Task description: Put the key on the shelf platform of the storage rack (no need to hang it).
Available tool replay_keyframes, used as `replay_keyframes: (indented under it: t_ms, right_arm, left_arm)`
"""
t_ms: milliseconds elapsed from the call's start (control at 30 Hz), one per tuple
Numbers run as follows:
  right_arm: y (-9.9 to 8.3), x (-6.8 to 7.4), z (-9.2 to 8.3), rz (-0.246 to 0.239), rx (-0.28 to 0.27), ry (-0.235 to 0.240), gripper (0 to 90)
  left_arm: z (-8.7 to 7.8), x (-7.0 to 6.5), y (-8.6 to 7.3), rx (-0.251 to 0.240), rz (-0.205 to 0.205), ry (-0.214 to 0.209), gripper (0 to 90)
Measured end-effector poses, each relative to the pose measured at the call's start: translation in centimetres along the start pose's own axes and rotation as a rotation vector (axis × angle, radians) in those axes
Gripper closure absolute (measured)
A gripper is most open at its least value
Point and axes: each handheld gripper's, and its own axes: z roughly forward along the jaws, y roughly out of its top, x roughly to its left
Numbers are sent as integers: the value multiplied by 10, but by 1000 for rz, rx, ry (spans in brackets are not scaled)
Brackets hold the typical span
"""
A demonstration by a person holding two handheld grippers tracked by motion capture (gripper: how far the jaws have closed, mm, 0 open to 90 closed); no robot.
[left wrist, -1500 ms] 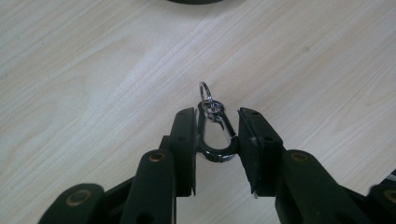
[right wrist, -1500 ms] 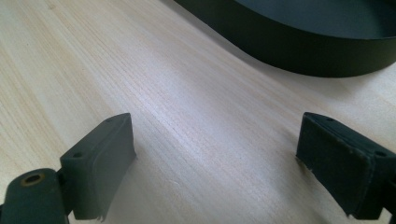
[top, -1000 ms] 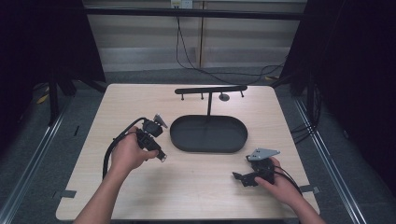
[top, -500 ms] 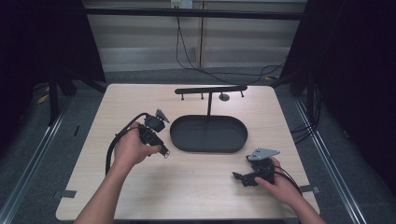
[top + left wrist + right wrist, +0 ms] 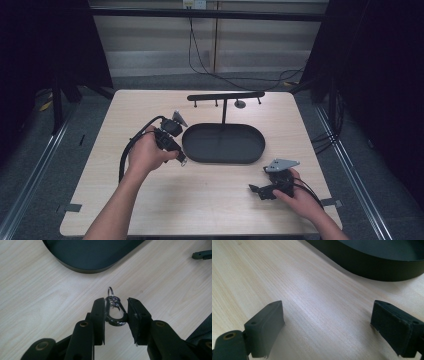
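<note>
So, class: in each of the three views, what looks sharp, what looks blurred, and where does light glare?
High view: soft overall, dark surroundings, evenly lit table. Left gripper view: carabiner sharp with bright glints, near jaws blurred. Right gripper view: pale glare on the wood between the jaws, tray rim soft.

A pale wood-grain table (image 5: 150,200) carries a black oval tray (image 5: 223,144) at its centre. Toward twelve o'clock of the tray, a thin upright post rises to a black crossbar stand (image 5: 225,96). The right gripper (image 5: 260,190) rests on the tabletop at five o'clock.
</note>
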Motion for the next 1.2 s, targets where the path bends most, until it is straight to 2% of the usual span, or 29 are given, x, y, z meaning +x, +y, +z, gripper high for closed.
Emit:
replay_keyframes:
  t_ms: [733, 1200]
  right_arm:
    - [0, 0, 0, 0, -3, -1, 107]
    - [0, 0, 0, 1, -3, -1, 107]
  left_arm:
    - [-22, -6, 18, -9, 14, -16, 679]
    - [-25, -8, 33, -10, 16, -19, 679]
